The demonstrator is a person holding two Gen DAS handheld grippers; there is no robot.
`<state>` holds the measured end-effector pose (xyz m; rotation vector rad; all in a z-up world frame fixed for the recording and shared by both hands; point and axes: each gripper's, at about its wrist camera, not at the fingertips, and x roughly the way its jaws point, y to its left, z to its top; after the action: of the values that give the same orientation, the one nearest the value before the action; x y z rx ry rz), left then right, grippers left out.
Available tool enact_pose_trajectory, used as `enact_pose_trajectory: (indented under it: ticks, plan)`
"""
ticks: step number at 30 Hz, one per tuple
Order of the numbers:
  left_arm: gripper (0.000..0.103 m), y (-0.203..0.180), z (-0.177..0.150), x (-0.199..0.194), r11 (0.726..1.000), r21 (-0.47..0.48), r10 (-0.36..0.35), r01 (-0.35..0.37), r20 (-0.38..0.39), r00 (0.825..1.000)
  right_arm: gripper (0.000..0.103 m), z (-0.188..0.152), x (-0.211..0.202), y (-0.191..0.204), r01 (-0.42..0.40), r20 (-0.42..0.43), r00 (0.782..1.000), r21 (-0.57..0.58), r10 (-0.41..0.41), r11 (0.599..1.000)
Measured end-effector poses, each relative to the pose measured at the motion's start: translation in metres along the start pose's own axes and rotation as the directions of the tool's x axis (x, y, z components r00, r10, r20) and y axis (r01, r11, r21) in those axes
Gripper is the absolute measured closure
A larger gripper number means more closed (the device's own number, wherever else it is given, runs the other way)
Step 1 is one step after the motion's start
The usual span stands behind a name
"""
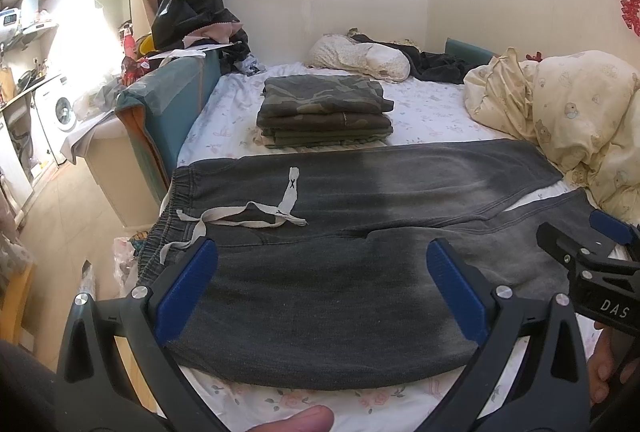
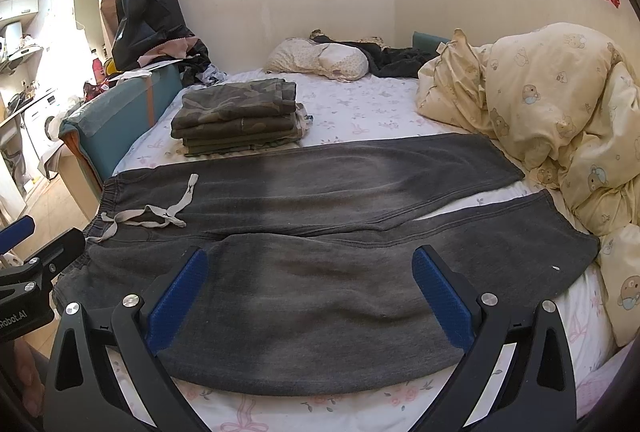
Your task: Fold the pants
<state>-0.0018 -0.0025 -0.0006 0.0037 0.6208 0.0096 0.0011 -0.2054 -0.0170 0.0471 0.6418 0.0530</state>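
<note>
Dark grey sweatpants (image 1: 320,284) lie flat across the bed, waistband at the left with a white drawstring (image 1: 256,216), legs running right. They also show in the right wrist view (image 2: 320,272). My left gripper (image 1: 322,280) is open and empty, hovering over the near leg close to the waist. My right gripper (image 2: 310,288) is open and empty over the near leg further right; it also shows at the right edge of the left wrist view (image 1: 584,244). The left gripper appears at the left edge of the right wrist view (image 2: 36,248).
A stack of folded camouflage clothes (image 1: 326,111) sits behind the pants. A crumpled cream duvet (image 2: 560,119) fills the right side. Pillow (image 1: 360,57) and dark clothes lie at the head. A teal bed rail (image 1: 168,103) lines the left edge; floral sheet (image 2: 360,111) between.
</note>
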Motion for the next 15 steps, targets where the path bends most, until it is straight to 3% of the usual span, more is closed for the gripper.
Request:
enact_pose_trajectory:
  ticks: [15]
  plan:
    - [0.000,0.0003,0.0005,-0.0006,1.000,-0.009,-0.001,0.001,-0.005,1.000,0.000,0.0005,-0.0009,0.0022,0.001,0.003,1.000,-0.001,-0.001,1.000]
